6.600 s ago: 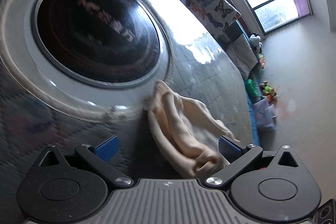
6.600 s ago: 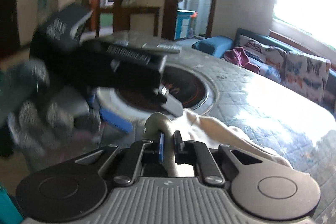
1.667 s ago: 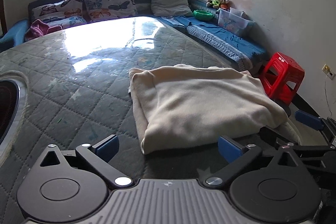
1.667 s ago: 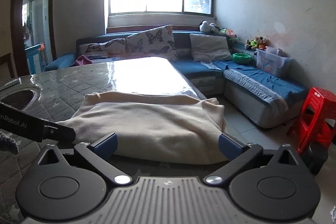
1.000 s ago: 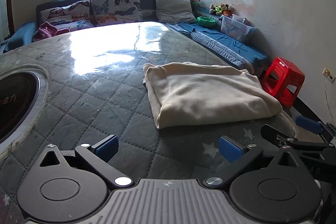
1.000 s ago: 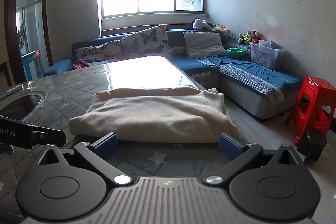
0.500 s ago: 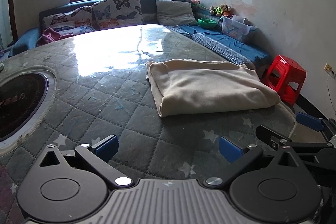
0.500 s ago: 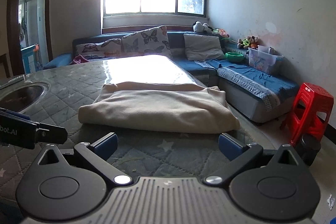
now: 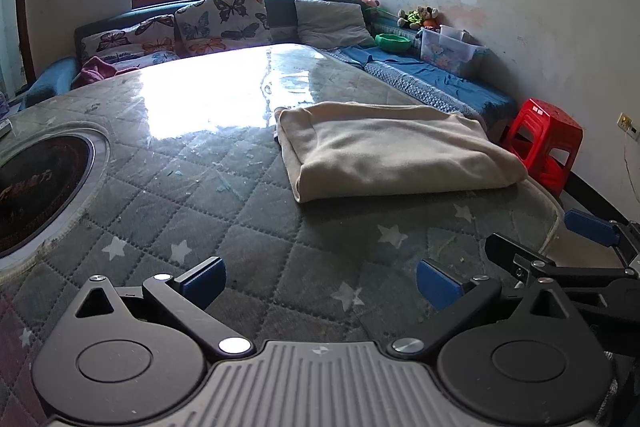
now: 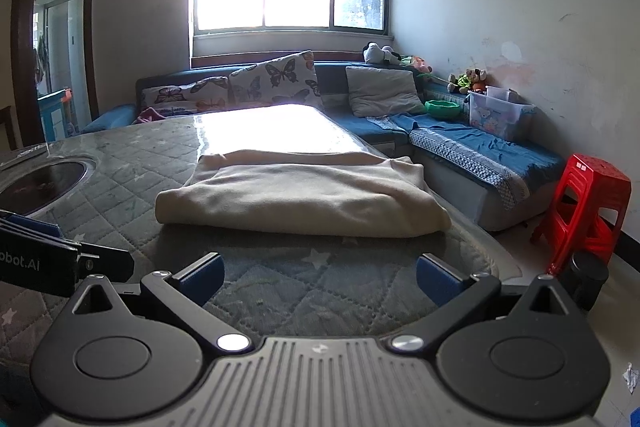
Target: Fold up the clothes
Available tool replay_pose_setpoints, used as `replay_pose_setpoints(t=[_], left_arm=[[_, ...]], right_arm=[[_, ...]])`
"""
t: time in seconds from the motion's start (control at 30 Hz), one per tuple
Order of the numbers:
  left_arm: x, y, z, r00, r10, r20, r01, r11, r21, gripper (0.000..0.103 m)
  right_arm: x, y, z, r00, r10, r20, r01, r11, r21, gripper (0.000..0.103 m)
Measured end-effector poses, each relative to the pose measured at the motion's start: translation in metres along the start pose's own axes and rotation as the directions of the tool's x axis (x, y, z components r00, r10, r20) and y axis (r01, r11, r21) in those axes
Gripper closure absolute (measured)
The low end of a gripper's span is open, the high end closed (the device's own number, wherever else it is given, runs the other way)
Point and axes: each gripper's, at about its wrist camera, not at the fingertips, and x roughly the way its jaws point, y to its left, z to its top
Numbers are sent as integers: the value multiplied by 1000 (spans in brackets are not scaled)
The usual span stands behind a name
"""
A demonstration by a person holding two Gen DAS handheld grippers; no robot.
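Note:
A cream garment (image 9: 392,151) lies folded into a flat rectangle on the quilted grey table cover (image 9: 224,195), near the table's right edge. It also shows in the right wrist view (image 10: 300,195). My left gripper (image 9: 320,279) is open and empty, held back from the garment over the table. My right gripper (image 10: 318,277) is open and empty, near the table's front edge. The right gripper's fingers (image 9: 588,223) show at the right of the left wrist view. The left gripper's body (image 10: 40,259) shows at the left of the right wrist view.
A round dark inset (image 9: 36,187) with a pale rim sits in the table at left. A red plastic stool (image 10: 588,207) and a dark bin (image 10: 588,283) stand on the floor at right. A blue sofa (image 10: 480,147) with cushions runs along the far walls.
Both grippers let go of the garment, which went from bunched to folded flat. Over the last second both have drawn back from it, open and empty.

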Motion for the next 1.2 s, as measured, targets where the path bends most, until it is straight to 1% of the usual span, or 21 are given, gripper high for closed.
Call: replay_pose_setpoints(t=[0.6, 0.9, 1.2], left_arm=[[-10, -7, -10, 999, 27, 19, -27, 999, 21, 0], [-14, -12, -12, 999, 28, 33, -29, 999, 27, 0], [-16, -14, -11, 999, 31, 38, -32, 999, 31, 0]], right_arm=[[-15, -1, -8, 1000, -19, 21, 18, 1000, 15, 0], [-23, 0, -7, 999, -39, 38, 39, 999, 7, 0], [-24, -2, -5, 998, -43, 39, 43, 999, 10, 0]])
